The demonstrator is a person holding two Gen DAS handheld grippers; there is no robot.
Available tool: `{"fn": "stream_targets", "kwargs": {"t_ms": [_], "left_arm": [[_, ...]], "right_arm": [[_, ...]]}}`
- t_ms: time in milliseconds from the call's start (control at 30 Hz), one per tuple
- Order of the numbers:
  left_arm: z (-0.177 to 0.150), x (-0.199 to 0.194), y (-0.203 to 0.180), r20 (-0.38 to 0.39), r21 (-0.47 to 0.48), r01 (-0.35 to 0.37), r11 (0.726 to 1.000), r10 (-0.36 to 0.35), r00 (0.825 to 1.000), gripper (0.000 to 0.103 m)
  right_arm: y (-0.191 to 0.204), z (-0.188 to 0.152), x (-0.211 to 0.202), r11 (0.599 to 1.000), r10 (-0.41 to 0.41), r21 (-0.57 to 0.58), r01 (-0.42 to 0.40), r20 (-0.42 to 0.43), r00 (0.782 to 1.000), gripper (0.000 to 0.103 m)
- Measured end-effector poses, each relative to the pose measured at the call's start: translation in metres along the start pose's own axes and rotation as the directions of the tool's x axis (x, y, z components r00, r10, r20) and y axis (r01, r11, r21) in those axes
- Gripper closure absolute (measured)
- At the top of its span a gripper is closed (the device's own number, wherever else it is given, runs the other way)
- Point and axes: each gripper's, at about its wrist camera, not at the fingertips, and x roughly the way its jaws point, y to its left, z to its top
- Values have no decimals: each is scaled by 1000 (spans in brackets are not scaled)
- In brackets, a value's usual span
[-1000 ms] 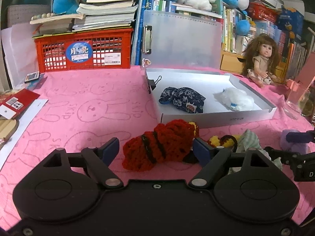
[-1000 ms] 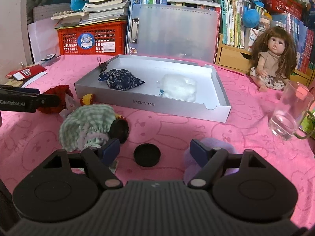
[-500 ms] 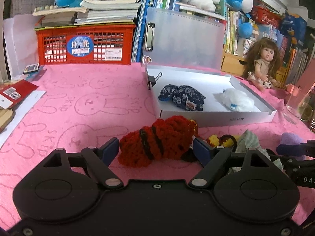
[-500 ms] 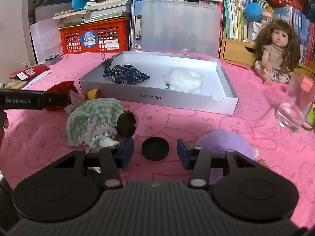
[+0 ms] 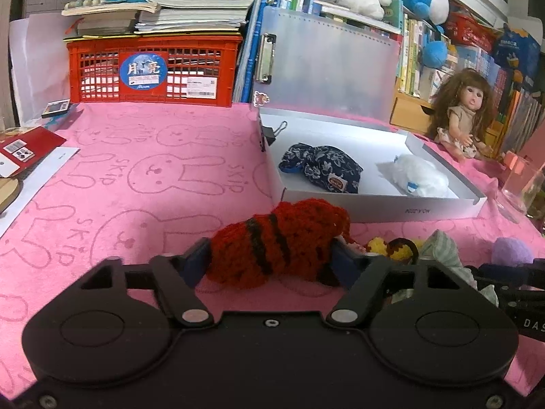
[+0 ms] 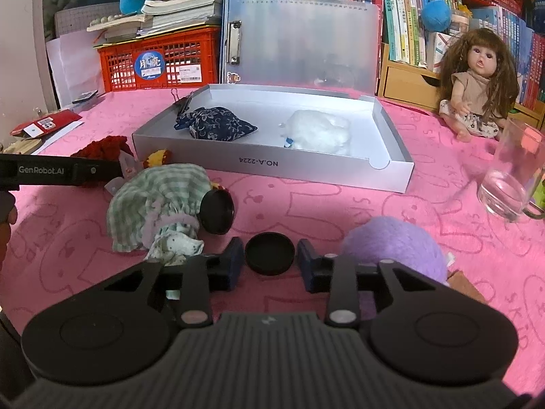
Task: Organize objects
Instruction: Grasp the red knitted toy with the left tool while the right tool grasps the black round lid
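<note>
Left tool (image 5: 270, 255) pinches the red-and-black crocheted toy (image 5: 277, 240); right tool (image 6: 270, 261), half-spread, brackets a flat black round lid (image 6: 269, 253). Next, likely: lift into the grey cardboard tray (image 6: 272, 170) ahead.

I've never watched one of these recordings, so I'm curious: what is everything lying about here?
crocheted toy: 1, red with black stripes, between the left hand-held gripper's fingers
round cap: 1, black, between the right hand-held gripper's fingers
checked cloth doll: 1, green-white, on the pink cloth
plush: 1, purple, beside the right gripper
box: 1, silver-white, centre
floral pouch: 1, navy, in box
fluffy toy: 1, white, in box
doll: 1, brown-haired, far right
glass mug: 1, clear, right
crate: 1, red, back left
left hand-held gripper: black
right hand-held gripper: black
</note>
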Motion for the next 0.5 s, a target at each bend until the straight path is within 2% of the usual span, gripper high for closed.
{"fn": "stream_targets", "kwargs": {"t_ms": [167, 500], "left_arm": [[-1, -5, 0, 9, 12, -9, 1000, 9, 1000, 50], [14, -23, -7, 73, 24, 9, 1000, -11, 997, 51]], "right_arm": [[2, 0, -1, 1000, 5, -4, -5, 8, 1000, 67], [0, 12, -6, 1000, -9, 9, 8, 44, 999, 67]]}}
